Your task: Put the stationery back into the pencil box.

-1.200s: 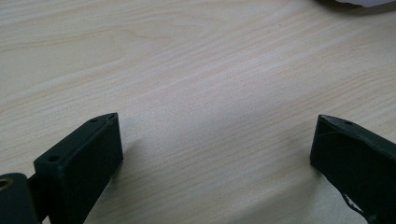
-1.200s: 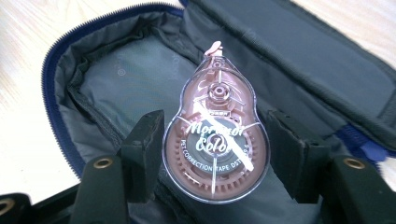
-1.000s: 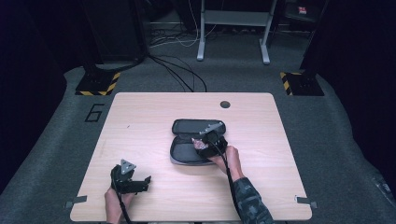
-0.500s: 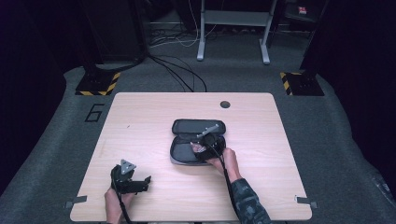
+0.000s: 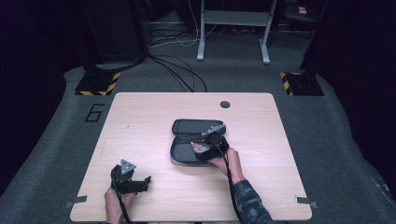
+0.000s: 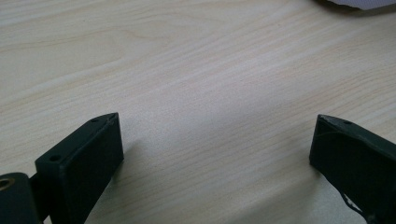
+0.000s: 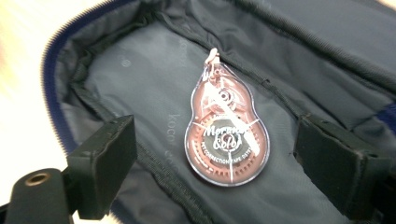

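While the open zip case [image 5: 194, 142] lies mid-surface [image 5: 140, 121], a correction-tape dispenser [image 7: 226, 135] rests flat inside it, between the wide-spread, empty jaws of the right hand-held gripper [image 7: 215, 158]. Well apart from the case, the left hand-held gripper [image 6: 217, 144] gapes over bare wood.

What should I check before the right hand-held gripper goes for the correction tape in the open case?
1. Right hand-held gripper open: ok, jaws wide apart.
2. Correction tape between the jaws: ok, it lies flat on the lining, touching neither jaw.
3. Pencil case open: ok, both halves lie spread on the table.
4. Tape unobstructed: ok, nothing lies on or against it.
5. Left hand-held gripper out of the way: ok, open over bare wood near the front-left edge, well apart from the case.
6. Case held against sliding: cannot tell; nothing grips it.
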Demonstrator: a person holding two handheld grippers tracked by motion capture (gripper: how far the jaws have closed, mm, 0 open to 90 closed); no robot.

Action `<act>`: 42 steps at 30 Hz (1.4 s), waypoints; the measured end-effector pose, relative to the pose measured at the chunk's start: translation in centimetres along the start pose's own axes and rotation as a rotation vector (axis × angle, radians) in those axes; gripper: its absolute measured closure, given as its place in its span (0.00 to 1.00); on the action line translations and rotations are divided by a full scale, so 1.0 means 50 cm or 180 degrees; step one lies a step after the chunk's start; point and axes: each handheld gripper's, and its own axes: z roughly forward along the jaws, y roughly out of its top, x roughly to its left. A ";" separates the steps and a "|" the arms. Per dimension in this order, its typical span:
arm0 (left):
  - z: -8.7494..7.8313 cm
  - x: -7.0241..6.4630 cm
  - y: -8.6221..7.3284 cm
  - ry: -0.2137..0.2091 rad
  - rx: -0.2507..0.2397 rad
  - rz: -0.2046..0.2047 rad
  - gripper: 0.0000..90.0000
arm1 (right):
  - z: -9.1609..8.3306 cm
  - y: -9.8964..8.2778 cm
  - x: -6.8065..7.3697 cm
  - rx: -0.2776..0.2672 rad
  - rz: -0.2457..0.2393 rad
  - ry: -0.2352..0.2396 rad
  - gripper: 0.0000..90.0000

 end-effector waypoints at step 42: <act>0.001 -0.001 0.000 0.0006 -0.0022 -0.0029 0.03 | -0.196 -0.341 -0.076 -0.0354 0.0500 -0.0847 0.10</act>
